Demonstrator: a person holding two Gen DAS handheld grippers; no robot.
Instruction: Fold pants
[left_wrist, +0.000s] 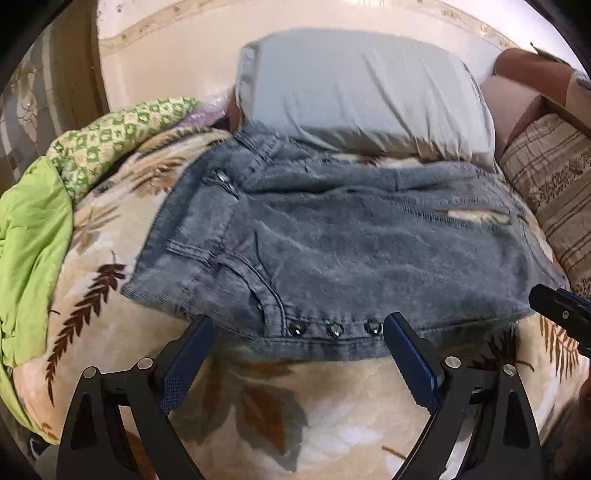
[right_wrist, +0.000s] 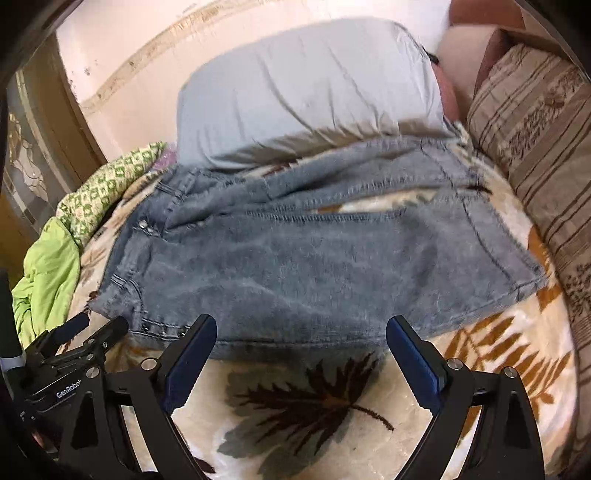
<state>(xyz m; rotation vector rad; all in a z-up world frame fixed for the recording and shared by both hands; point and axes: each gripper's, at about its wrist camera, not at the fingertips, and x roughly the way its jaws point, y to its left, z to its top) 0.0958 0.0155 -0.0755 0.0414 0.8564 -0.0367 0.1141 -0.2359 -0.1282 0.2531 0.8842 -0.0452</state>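
Just ahead of both wide-apart jaws, the faded blue denim pants (left_wrist: 332, 251) lie crosswise on the leaf-patterned bed blanket (left_wrist: 295, 413). Neither left gripper (left_wrist: 297, 350) nor right gripper (right_wrist: 301, 354) holds anything; the left sits nearer the studded waist.

The pants (left_wrist: 332, 236) lie folded on the blanket (left_wrist: 295, 406). Behind the pants sits the pillow (left_wrist: 362, 92), touching their far edge. Left of the pants lies a quilt (left_wrist: 33, 236); right of them, a cushion (left_wrist: 554, 177). Both claws hover before the pants' near edge
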